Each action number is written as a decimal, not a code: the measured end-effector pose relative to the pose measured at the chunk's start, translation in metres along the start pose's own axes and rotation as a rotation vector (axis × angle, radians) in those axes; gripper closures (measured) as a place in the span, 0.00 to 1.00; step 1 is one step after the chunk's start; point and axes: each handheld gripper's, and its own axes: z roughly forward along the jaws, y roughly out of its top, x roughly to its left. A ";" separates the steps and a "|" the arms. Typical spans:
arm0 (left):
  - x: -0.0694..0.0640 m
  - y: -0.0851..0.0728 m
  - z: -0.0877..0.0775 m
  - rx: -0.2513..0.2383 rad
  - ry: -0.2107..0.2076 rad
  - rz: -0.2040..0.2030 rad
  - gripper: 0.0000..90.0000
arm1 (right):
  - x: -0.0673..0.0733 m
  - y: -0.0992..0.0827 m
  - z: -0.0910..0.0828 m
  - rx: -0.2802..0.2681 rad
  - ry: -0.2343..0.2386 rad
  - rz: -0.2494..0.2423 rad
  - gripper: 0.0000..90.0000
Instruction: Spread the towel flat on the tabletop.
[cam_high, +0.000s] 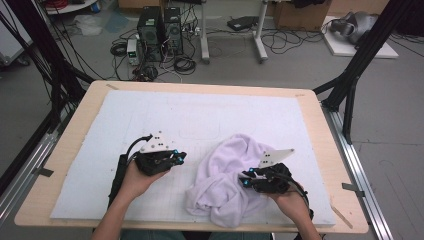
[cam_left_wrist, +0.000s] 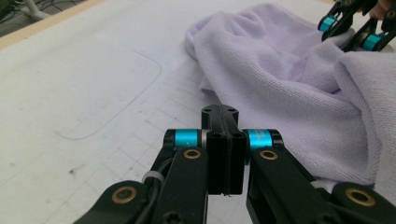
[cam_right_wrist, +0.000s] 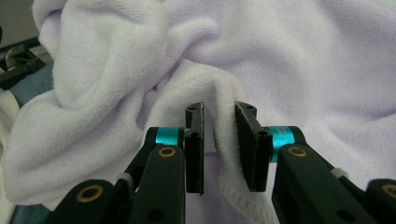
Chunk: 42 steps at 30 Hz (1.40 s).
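Note:
A crumpled pale lilac towel (cam_high: 225, 172) lies on the white mat (cam_high: 200, 115), right of centre near the front edge. My left gripper (cam_high: 180, 158) hovers just left of the towel, held in a hand. In the left gripper view it (cam_left_wrist: 219, 114) is shut with nothing between its jaws, and the towel (cam_left_wrist: 280, 70) lies beyond and to the right. My right gripper (cam_high: 245, 179) is at the towel's right side. In the right gripper view a hemmed fold of the towel (cam_right_wrist: 303, 56) stands between the jaws of this gripper (cam_right_wrist: 219, 114). A small gap remains beside the left pad.
The mat covers a wooden table (cam_high: 75, 130) with bare wood around its rim. Black frame posts (cam_high: 360, 60) stand at the back corners. Computer towers (cam_high: 160, 30) and cables sit on the floor behind the table. The other hand's gripper (cam_left_wrist: 355, 28) shows far right in the left gripper view.

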 end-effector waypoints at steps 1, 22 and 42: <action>-0.001 0.000 0.003 0.005 -0.011 0.004 0.99 | 0.000 0.001 0.001 0.006 -0.003 0.000 0.83; -0.007 -0.008 0.082 0.199 -0.154 0.006 0.97 | -0.007 -0.024 -0.010 0.019 0.013 0.029 0.94; 0.011 0.007 -0.064 0.022 0.114 0.025 0.98 | 0.019 0.029 0.002 -0.076 0.112 -0.060 0.94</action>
